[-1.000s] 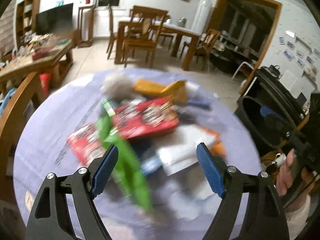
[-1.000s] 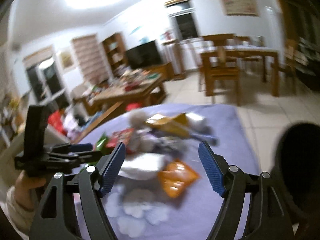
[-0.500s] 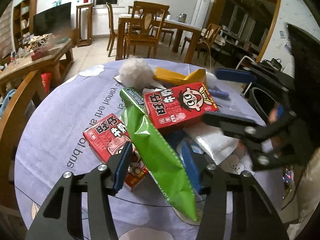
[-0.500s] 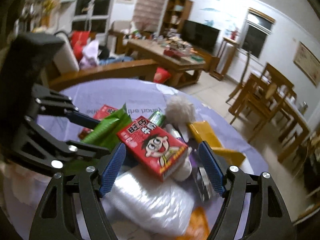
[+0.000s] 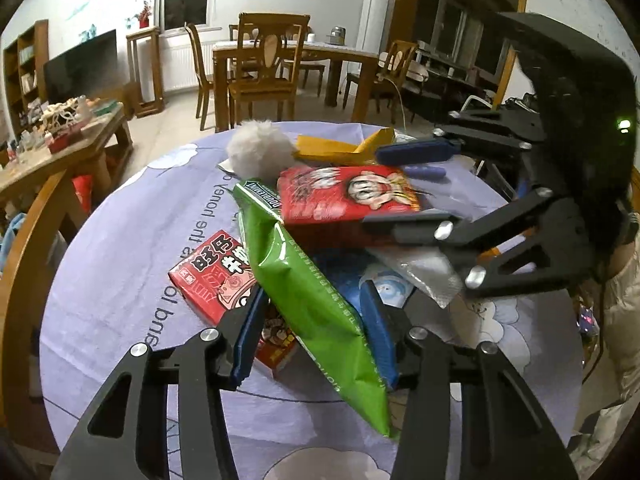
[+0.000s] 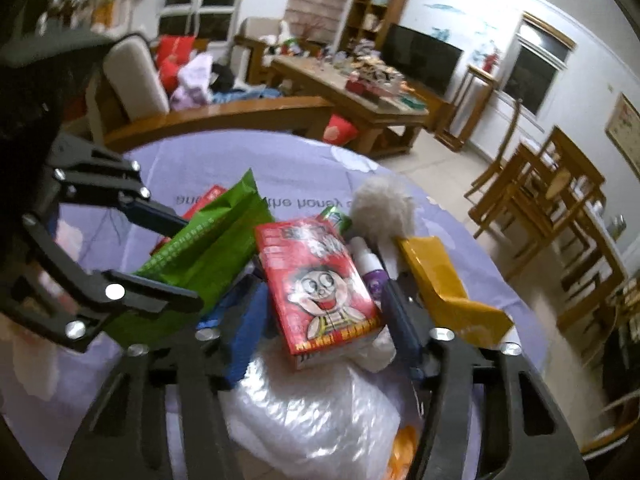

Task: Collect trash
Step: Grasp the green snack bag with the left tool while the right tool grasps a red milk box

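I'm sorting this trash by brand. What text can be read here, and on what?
"DOUBLEMINT": green packet, top edge.
"旺仔牛": lower red carton, partly covered.
"the honey": tablecloth print, rest unclear.
Too blurred or small to read: upper red carton lettering, the packet's fine print.

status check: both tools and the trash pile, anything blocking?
Left tool closing on green snack bag. Right tool closing on red carton. Bag and carton overlap in the pile; second red carton under the bag.
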`<state>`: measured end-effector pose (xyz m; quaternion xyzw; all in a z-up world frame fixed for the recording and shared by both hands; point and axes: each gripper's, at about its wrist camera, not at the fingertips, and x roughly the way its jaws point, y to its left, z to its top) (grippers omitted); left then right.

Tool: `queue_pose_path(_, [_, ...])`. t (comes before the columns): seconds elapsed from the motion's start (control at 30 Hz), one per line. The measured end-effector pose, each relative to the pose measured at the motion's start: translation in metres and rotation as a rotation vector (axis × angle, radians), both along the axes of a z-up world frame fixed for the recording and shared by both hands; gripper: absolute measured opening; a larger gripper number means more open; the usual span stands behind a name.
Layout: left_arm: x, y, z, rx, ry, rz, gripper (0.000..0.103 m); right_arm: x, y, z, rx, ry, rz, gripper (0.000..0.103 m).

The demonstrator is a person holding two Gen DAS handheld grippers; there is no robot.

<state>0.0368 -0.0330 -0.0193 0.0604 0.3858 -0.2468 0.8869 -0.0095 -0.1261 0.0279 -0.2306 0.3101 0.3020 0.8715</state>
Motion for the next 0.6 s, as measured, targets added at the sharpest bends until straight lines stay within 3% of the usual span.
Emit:
queue_pose_path(0.03, [-0.001, 0.0, 0.0, -0.004, 0.001, 0.001, 0.046, -0.003, -0.002, 0.001, 0.014, -0.002, -0.021, 0.009])
queue_pose_path(0.23, [0.001, 0.007, 0.002, -0.035, 0.023, 0.011, 0.042, -0.029, -0.024, 0.01, 0.172, 0.045, -0.097, 0.011])
queue_pose_path(0.27, [0.0, 0.006, 0.003, -0.033, 0.024, 0.012, 0.042, -0.031, -0.027, 0.011, 0.186, 0.045, -0.101, 0.015])
queue_pose_path(0.3, [-0.001, 0.006, 0.003, -0.031, 0.027, 0.012, 0.042, -0.032, -0.029, 0.012, 0.195, 0.047, -0.105, 0.035])
queue_pose_path(0.33, [-0.001, 0.005, 0.003, -0.03, 0.029, 0.012, 0.042, -0.031, -0.033, 0.013, 0.205, 0.04, -0.115, 0.065])
queue_pose_path(0.4, [0.001, 0.005, 0.004, -0.033, 0.04, 0.014, 0.042, -0.029, -0.037, 0.015, 0.233, 0.011, -0.134, 0.084])
queue_pose_path(0.5, [0.008, 0.004, 0.004, -0.027, 0.052, 0.01, 0.042, -0.014, -0.035, 0.017, 0.26, 0.041, -0.131, 0.084])
queue_pose_path(0.57, [0.012, 0.001, 0.004, -0.018, 0.055, 0.004, 0.042, -0.001, -0.025, 0.013, 0.219, 0.06, -0.136, 0.083])
queue_pose_path(0.6, [0.013, 0.0, 0.004, -0.013, 0.056, 0.0, 0.043, 0.005, -0.019, 0.01, 0.193, 0.068, -0.136, 0.078])
